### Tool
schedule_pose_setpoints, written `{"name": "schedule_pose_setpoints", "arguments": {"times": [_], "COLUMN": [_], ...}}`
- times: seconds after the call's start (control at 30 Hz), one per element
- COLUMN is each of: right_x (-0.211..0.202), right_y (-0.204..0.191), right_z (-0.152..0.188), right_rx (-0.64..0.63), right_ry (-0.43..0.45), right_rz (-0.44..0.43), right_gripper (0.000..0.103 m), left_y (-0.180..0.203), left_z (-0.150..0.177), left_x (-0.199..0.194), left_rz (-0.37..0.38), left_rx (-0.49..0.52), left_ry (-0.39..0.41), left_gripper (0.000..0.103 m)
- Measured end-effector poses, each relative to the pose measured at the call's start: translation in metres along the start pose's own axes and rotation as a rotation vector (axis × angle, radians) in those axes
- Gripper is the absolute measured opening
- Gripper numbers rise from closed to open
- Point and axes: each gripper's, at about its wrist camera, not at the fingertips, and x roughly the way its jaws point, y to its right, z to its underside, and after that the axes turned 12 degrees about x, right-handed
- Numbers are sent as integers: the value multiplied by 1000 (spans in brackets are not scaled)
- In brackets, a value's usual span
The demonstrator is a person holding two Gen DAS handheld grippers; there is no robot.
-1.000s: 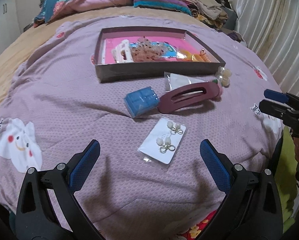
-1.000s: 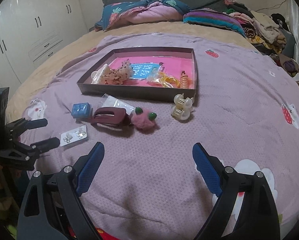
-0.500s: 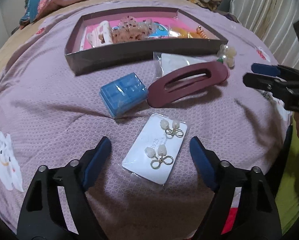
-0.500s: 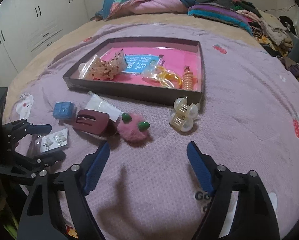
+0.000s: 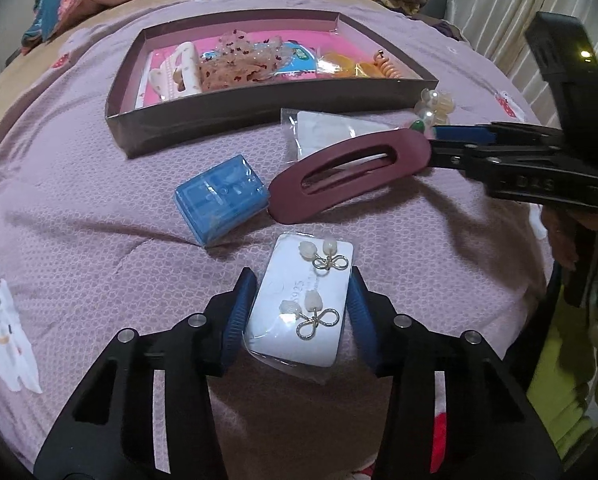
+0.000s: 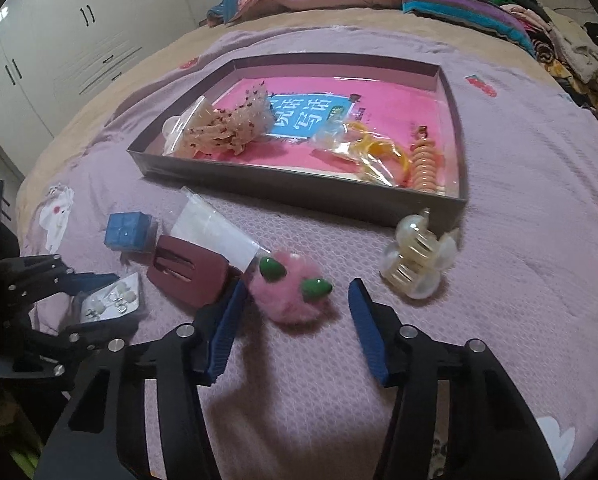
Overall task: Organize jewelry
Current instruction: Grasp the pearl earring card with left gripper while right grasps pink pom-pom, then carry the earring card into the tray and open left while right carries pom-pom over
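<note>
A white earring card (image 5: 299, 308) with two pearl-and-bow earrings lies flat on the purple bedspread. My left gripper (image 5: 301, 308) straddles it, its jaws closing, and its blue pads stand right at the card's long edges without visibly pressing. In the right wrist view, my right gripper (image 6: 297, 292) closes around a pink pompom (image 6: 291, 296) with green tips. Its left pad is at the fluff and a gap remains on the right. Past both stands the brown tray (image 5: 259, 120) holding hair accessories.
A maroon hair clip (image 5: 351, 176) and a blue box (image 5: 221, 196) lie just past the card. A clear plastic bag (image 5: 327, 128) and a pearl claw clip (image 6: 419, 264) sit by the tray's front wall (image 6: 299, 192). Bedding and clothes are piled at the bed's far end.
Both grippers came forward and down while their jaws narrowed. The left one now flanks the earring card. The right one, earlier short of the pompom, now flanks it.
</note>
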Motion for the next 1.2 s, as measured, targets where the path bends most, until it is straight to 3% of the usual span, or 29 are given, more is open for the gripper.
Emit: {"name": "schedule_pose_setpoints", "arguments": {"times": [0.1, 0.4, 1.2], "right_x": [3, -12, -102], "right_y": [0, -4, 17], "right_z": [-3, -3, 19], "right_rx": [10, -3, 25], "right_ry": [0, 35, 203], "right_rz": [-30, -29, 26], "right_gripper": [32, 18, 14], "left_y": [-1, -3, 1], "left_z": [-2, -7, -29], "left_x": [-8, -20, -62], "left_rz": [-5, -19, -40], "left_rx": [-5, -17, -10], "left_ry": [12, 34, 135], "left_gripper": [37, 37, 37]}}
